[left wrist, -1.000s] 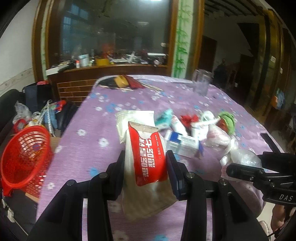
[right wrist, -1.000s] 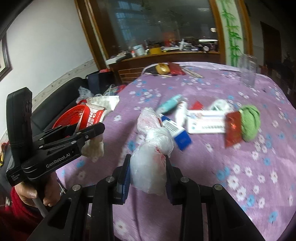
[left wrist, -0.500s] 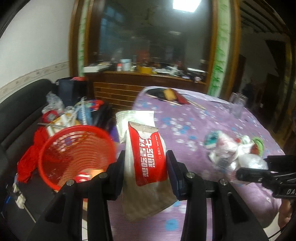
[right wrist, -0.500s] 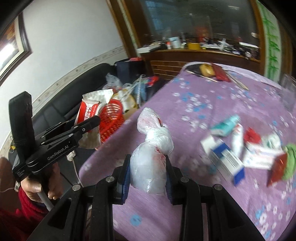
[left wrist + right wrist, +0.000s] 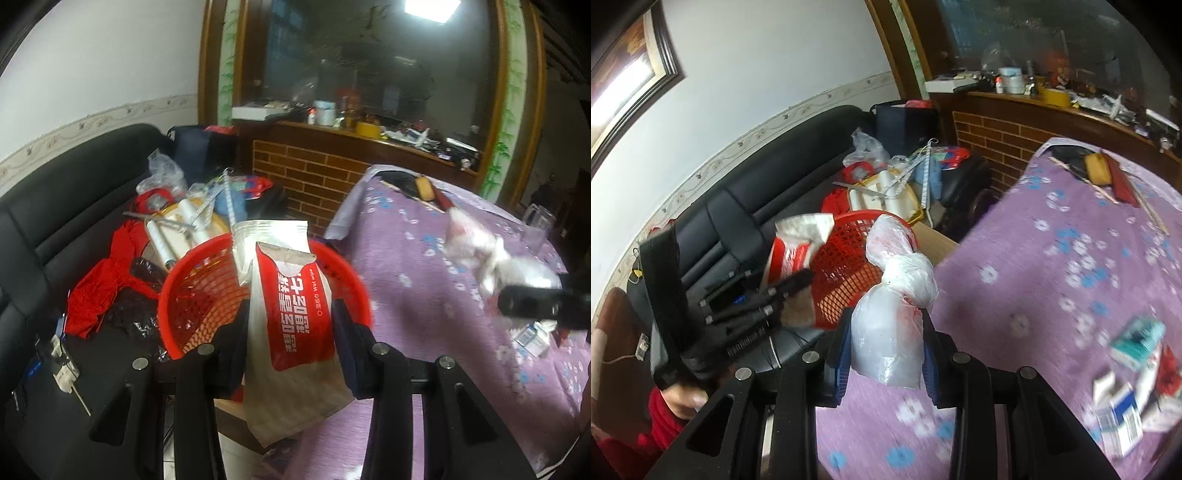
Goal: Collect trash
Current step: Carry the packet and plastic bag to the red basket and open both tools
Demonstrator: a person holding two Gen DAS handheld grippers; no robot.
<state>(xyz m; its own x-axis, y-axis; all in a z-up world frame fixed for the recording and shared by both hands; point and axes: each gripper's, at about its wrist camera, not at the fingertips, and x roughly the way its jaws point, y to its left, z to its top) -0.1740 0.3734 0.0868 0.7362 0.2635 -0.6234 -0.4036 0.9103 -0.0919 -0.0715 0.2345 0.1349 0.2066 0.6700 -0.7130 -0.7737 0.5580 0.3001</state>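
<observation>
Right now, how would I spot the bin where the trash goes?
Find the black leather sofa left of the table with the purple flowered cloth. In the gap between them, by the table's near corner, sits the round red plastic mesh basket. The red cloth heaped beside it is soft; only the basket has open lattice walls.

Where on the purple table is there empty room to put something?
The near corner of the purple tablecloth, beside the red basket, is bare. It is crowded by the boxes at the right and the yellow thing at the far end.
</observation>
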